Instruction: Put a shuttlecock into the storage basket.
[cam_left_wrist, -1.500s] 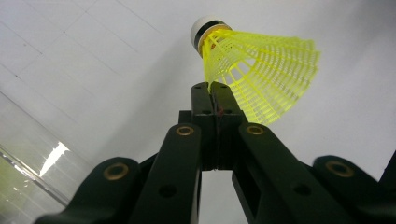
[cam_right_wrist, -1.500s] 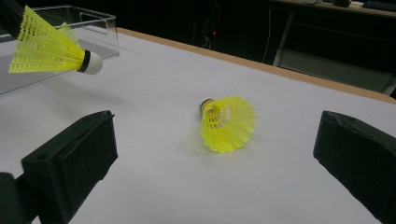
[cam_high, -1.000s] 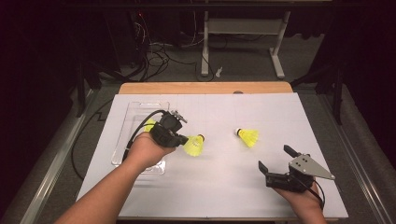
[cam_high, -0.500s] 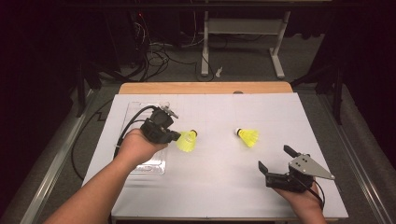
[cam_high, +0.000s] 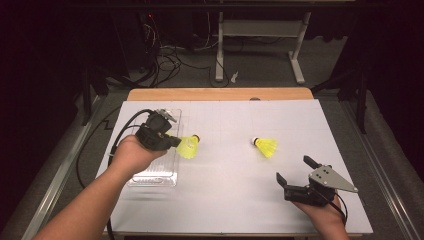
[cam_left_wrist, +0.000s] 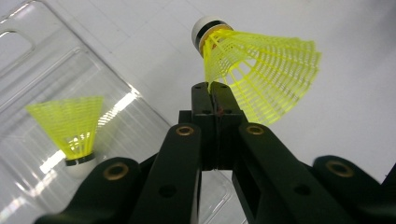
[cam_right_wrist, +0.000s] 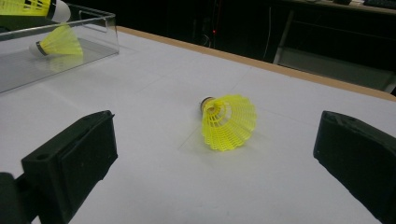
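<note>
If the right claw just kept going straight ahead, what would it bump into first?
Most likely the yellow shuttlecock lying on the table. In the right gripper view it sits between the open jaws of the right claw, a bit ahead, with bare table in between. How far off it lies is hard to judge.

The left gripper (cam_high: 172, 142) is raised, its forearm reaching in from below, jaws pressed together. The right gripper (cam_high: 295, 170) sits low in the hand, jaws spread wide and pointing away from the person.
</note>
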